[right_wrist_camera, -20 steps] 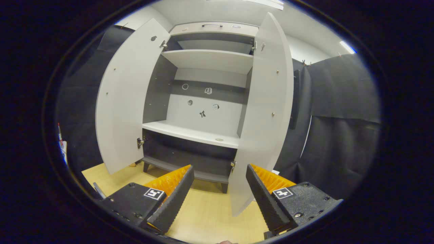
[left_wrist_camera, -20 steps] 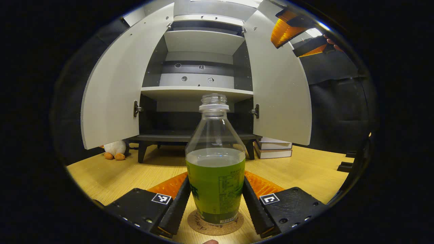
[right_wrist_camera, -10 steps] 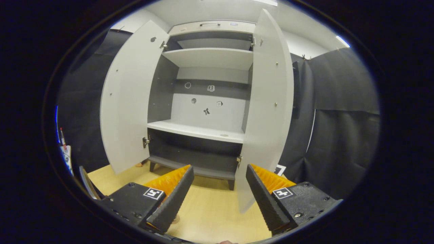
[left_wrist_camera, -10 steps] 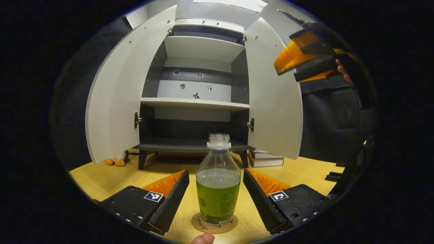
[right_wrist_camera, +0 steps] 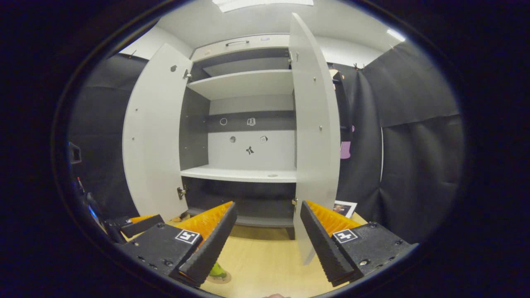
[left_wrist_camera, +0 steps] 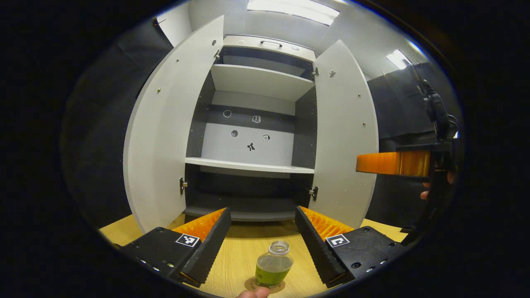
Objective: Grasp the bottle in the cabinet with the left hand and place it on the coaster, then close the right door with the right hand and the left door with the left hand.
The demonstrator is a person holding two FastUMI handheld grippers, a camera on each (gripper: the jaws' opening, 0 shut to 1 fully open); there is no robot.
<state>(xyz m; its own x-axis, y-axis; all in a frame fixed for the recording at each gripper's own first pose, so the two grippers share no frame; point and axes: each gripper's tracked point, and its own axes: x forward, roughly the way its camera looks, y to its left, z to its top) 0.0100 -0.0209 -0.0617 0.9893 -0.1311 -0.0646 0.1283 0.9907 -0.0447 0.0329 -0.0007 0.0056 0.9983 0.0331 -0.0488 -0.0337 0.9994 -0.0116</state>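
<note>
Both jaws apart, empty. Bottle (left_wrist_camera: 273, 265) sits on coaster (left_wrist_camera: 250, 284) below my left gripper (left_wrist_camera: 262, 240). Next: right gripper (right_wrist_camera: 267, 236) pushes right door (right_wrist_camera: 313, 136) shut.

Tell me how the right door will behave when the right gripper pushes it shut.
The right door looks like a stiff flat panel, so it should swing as one piece rather than flex. It hangs on hinges at the cabinet edge, so a push near its free edge likely turns it easily. The right gripper is open; a flat push seems enough.
</note>
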